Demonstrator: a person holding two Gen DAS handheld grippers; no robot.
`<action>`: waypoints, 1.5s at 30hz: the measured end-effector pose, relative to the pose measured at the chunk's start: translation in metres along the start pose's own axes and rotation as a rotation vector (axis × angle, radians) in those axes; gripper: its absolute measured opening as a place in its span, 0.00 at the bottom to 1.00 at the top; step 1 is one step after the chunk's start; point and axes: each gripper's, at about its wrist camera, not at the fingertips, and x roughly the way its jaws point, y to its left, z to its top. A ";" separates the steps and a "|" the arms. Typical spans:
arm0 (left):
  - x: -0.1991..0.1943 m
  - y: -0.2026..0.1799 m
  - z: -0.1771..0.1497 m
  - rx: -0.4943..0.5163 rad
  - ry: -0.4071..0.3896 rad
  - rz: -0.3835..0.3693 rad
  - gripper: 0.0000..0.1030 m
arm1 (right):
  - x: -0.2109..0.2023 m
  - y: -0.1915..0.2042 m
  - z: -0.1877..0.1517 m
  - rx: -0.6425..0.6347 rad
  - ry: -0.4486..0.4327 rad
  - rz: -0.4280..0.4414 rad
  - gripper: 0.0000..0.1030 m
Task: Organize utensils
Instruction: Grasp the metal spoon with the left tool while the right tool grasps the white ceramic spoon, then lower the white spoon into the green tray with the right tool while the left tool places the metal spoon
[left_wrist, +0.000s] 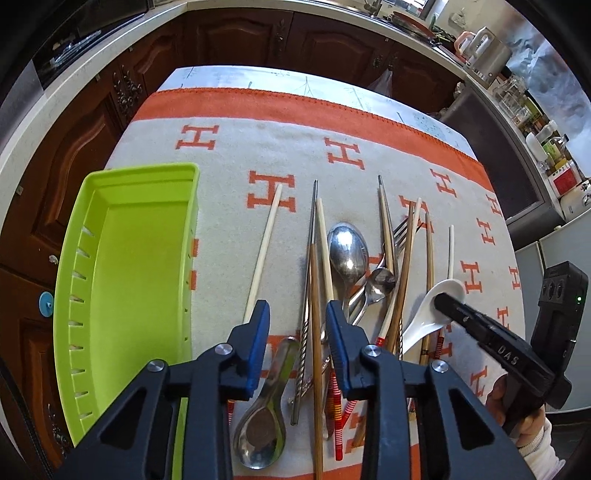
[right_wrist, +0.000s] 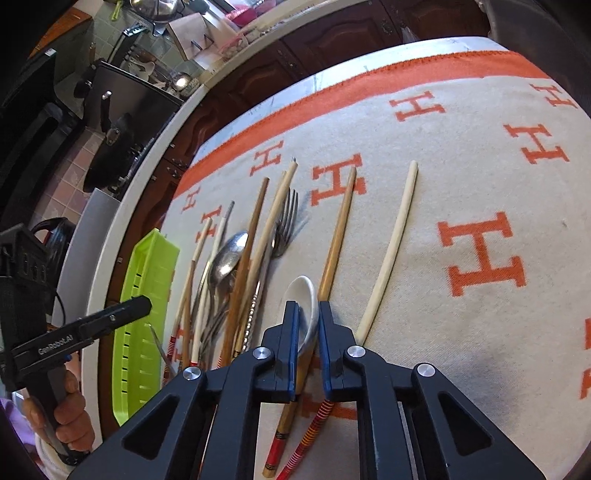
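Note:
Several chopsticks, spoons and a fork (left_wrist: 400, 230) lie in a row on the orange-and-cream cloth (left_wrist: 236, 147). My left gripper (left_wrist: 297, 314) is open and empty above a brown chopstick (left_wrist: 316, 332) and a short metal soup spoon (left_wrist: 264, 424). A large metal spoon (left_wrist: 347, 249) lies just beyond. My right gripper (right_wrist: 306, 325) is narrowly closed around the bowl of the white ceramic spoon (right_wrist: 304, 299), which also shows in the left wrist view (left_wrist: 439, 306). An empty lime green tray (left_wrist: 125, 277) stands at the left.
A cream chopstick (right_wrist: 391, 258) lies apart to the right of the pile. Dark wood cabinets (left_wrist: 240, 37) and a white counter edge (left_wrist: 74, 74) ring the table. Kitchen appliances (left_wrist: 487, 55) stand at the back right.

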 end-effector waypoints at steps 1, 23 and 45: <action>0.000 0.002 -0.001 -0.004 0.008 -0.008 0.29 | -0.002 0.000 0.001 -0.002 -0.013 0.006 0.09; 0.025 0.021 -0.030 0.125 0.026 -0.124 0.22 | -0.086 -0.011 -0.014 -0.014 -0.128 0.012 0.07; -0.021 0.015 -0.051 0.120 -0.120 -0.130 0.08 | -0.144 0.022 -0.043 -0.089 -0.173 0.009 0.07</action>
